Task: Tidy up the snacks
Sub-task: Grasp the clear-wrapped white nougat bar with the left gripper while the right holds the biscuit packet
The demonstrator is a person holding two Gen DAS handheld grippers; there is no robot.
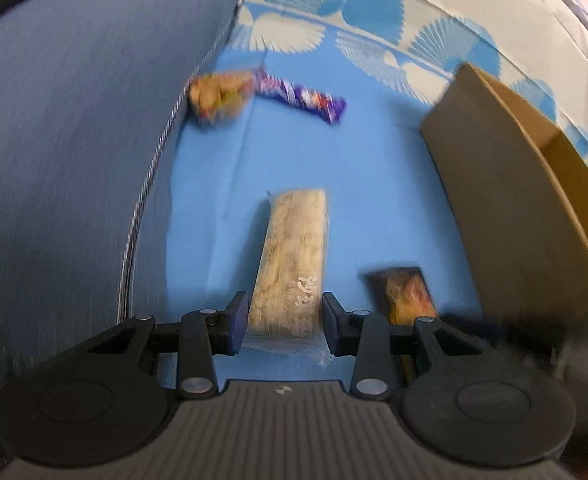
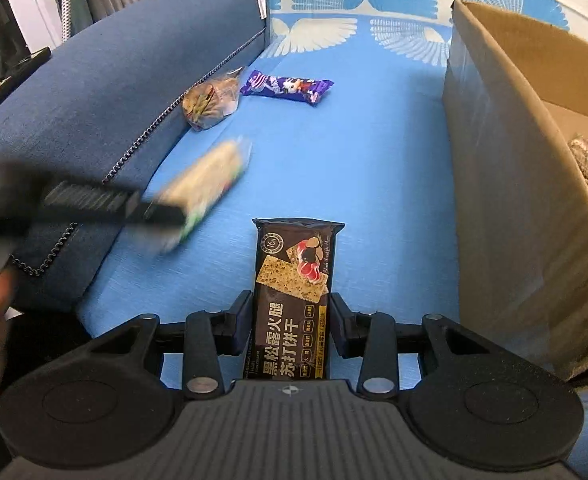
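Observation:
My left gripper is shut on a clear-wrapped tan cracker pack, held above the blue sheet; both also show blurred at left in the right wrist view. My right gripper is shut on a black cracker pack with Chinese lettering; that pack also shows in the left wrist view. A purple candy bar and a clear bag of mixed snacks lie farther back on the sheet. A cardboard box stands at right with snack bags inside.
A dark blue sofa cushion runs along the left. The blue sheet with a white fan pattern covers the seat. The box wall is close to my right gripper's right side. A hand shows at the far left.

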